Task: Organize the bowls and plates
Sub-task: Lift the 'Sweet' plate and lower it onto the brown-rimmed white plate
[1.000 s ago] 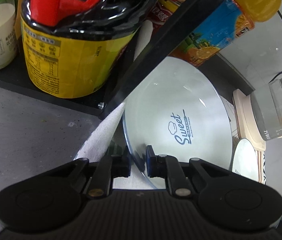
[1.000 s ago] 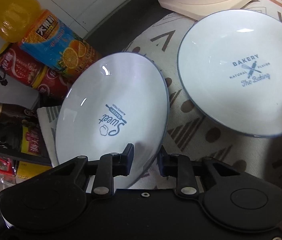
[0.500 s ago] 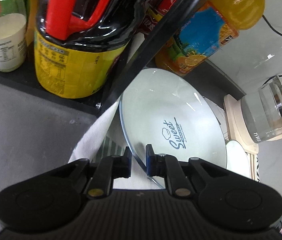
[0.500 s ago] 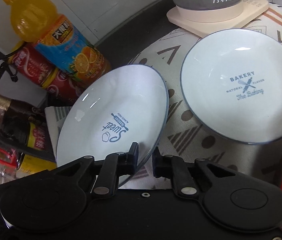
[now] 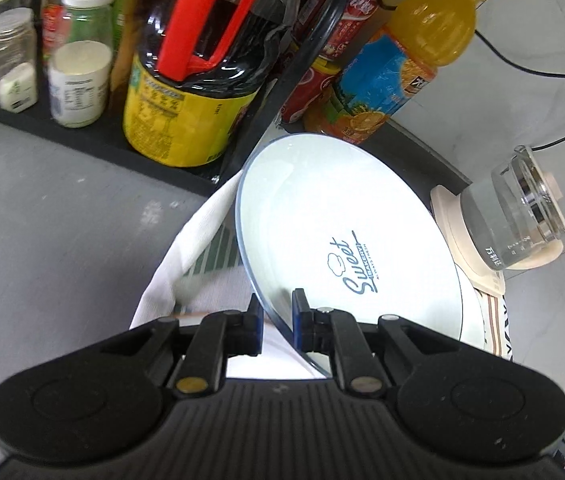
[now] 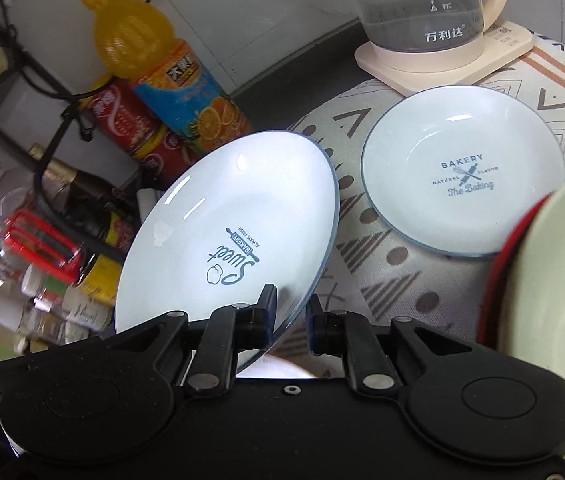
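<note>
Two hand-held grippers meet on one plate: the left hand-held gripper [image 5: 276, 322] is clenched on the near rim of the "Sweet" plate [image 5: 346, 248], which is tilted up off the patterned cloth [image 6: 366, 280] on the bench, while the right hand-held gripper [image 6: 290, 314] straddles the same rim with a gap at its right finger, so I cannot tell whether it grips. Right of it and apart, the "Bakery" dish [image 6: 464, 176] lies flat and empty, probably the stacking spot, nearer the right hand.
</note>
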Demonstrator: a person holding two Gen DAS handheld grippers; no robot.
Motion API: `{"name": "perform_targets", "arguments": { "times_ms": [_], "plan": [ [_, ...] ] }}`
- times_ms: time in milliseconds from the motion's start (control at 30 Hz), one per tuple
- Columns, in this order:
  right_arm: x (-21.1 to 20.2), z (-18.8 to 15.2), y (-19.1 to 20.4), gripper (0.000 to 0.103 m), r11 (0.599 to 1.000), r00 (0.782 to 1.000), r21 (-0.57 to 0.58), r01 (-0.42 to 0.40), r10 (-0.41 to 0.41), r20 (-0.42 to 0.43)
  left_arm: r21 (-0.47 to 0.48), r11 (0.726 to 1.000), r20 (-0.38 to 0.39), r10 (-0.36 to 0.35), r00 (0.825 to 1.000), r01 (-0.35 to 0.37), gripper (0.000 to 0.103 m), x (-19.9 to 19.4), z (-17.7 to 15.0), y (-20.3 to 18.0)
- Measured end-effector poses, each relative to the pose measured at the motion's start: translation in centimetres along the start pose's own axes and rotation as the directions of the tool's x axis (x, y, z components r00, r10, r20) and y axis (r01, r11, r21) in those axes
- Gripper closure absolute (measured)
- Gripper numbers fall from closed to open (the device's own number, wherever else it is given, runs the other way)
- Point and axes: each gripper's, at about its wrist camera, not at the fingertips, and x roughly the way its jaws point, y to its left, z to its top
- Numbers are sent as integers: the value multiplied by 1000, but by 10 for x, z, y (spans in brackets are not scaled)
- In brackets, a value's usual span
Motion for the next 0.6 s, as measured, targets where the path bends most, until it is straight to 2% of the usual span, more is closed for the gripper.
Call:
{"name": "perform_targets", "arguments": {
  "times_ms": [600],
  "plan": [
    [-47, -54, -2, 89, 993, 999, -110, -48, 45, -28, -57, 996, 53, 72, 996, -69, 91, -62, -70, 20]
  ]
}}
